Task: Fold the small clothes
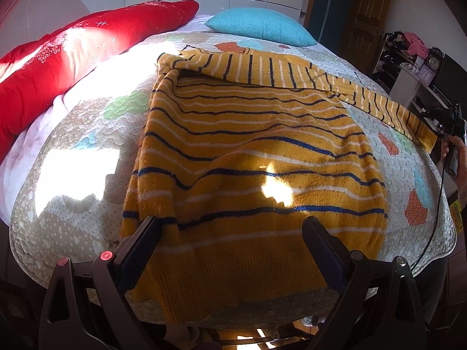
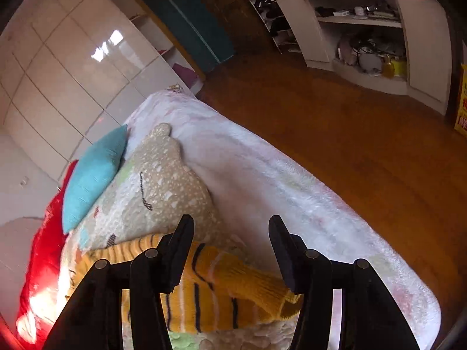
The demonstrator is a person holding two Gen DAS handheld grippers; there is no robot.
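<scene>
Our left gripper (image 1: 230, 239) hangs over the near edge of the bed, its jaws spread wide and holding nothing; the hem of the yellow striped sweater (image 1: 251, 157) shows between the two black fingers (image 1: 140, 250). Our right gripper (image 2: 232, 245) is likewise wide open and holds nothing, poised above the end of the sweater's sleeve (image 2: 221, 285), whose ribbed cuff lies between its fingers in the right wrist view; we cannot tell whether the pads touch the knit.

The sweater lies flat on the patterned quilt (image 1: 73, 204) in the middle of the bed, hem toward the near edge. Its upper part is folded over, and one sleeve (image 1: 379, 102) stretches out toward the right edge. A red cushion (image 1: 58, 67) runs along the left edge, and a turquoise pillow (image 1: 262, 26) sits at the far edge.

A yellow label (image 2: 461, 105) with red writing shows at the right of the right wrist view, too blurred for us to read. A small clock (image 1: 434, 63) stands on the white shelving (image 2: 364, 29) beyond the bed; its dial is too small to read.
</scene>
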